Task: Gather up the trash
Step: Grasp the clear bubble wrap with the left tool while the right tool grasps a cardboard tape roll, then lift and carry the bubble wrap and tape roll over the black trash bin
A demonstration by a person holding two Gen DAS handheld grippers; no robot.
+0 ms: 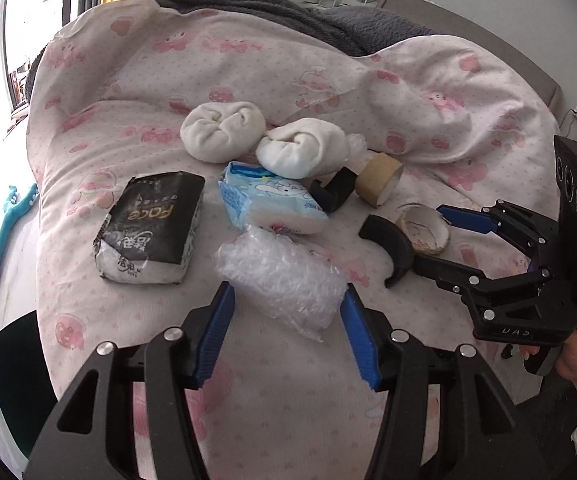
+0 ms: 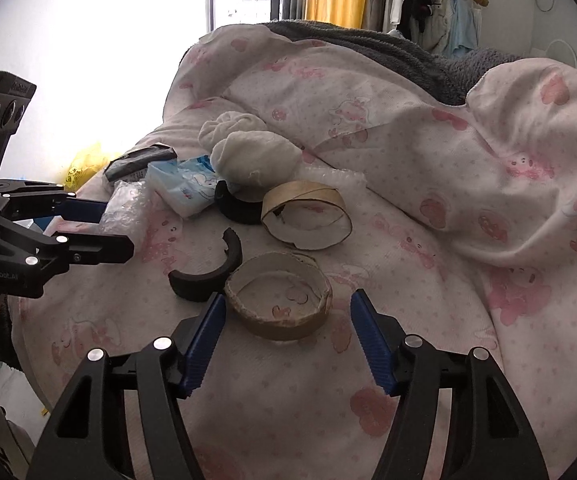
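A crumpled piece of bubble wrap (image 1: 284, 276) lies on the pink bedspread (image 1: 136, 120), between the open blue fingers of my left gripper (image 1: 286, 300); it also shows in the right wrist view (image 2: 126, 210). My right gripper (image 2: 284, 312) is open with a low cardboard tape ring (image 2: 280, 300) between its fingertips; this ring also shows in the left wrist view (image 1: 424, 230). A second cardboard ring (image 2: 306, 214), two black curved plastic pieces (image 2: 208, 272) (image 2: 234, 206), a blue tissue pack (image 1: 272, 204) and a black tissue pack (image 1: 150, 228) lie around.
Two rolled white socks (image 1: 224, 130) (image 1: 300, 152) sit behind the tissue packs. A grey blanket (image 1: 280, 12) lies at the far end of the bed. A yellow bag (image 2: 84, 164) is beyond the bed's left edge, near the window.
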